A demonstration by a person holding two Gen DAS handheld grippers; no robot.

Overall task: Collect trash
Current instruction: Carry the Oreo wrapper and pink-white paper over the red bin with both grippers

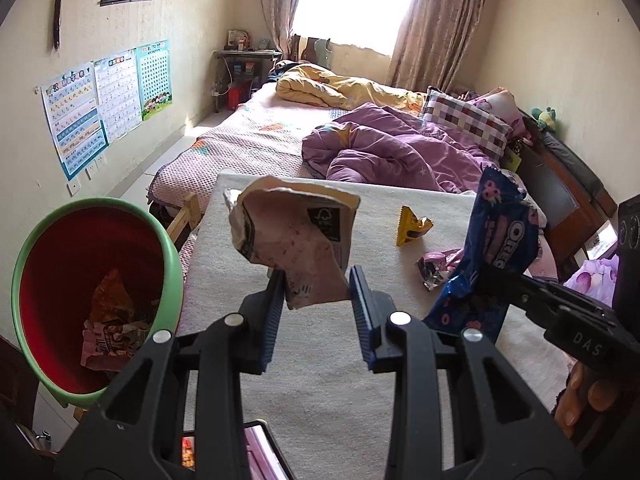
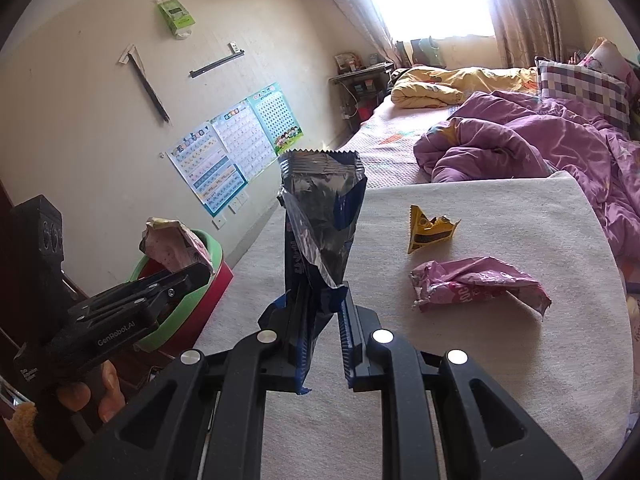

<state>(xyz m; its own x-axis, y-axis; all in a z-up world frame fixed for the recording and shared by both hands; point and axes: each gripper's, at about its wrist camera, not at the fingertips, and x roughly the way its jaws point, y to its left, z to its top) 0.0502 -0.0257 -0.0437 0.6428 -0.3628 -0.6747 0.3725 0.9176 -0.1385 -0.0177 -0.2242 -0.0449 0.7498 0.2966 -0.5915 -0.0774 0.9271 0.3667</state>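
My left gripper (image 1: 316, 286) is shut on a crumpled pale pink carton (image 1: 292, 236), held in the air above the table's left part. To its left stands a red bin with a green rim (image 1: 28, 264); crumpled wrappers lie at its bottom. My right gripper (image 2: 324, 304) is shut on a blue Oreo wrapper (image 2: 320, 216) that stands upright with its silver inside showing. A yellow wrapper (image 2: 430, 232) and a crumpled pink wrapper (image 2: 476, 282) lie on the table. In the right wrist view the left gripper (image 2: 198, 274) holds the carton (image 2: 172, 244) in front of the bin (image 2: 218, 254).
The table (image 1: 320, 360) has a beige cloth cover. Behind it is a bed (image 1: 256, 132) with a purple quilt (image 1: 384, 152), a yellow quilt and a checked pillow. Posters hang on the left wall. A person's fingers (image 1: 580, 396) grip the right handle.
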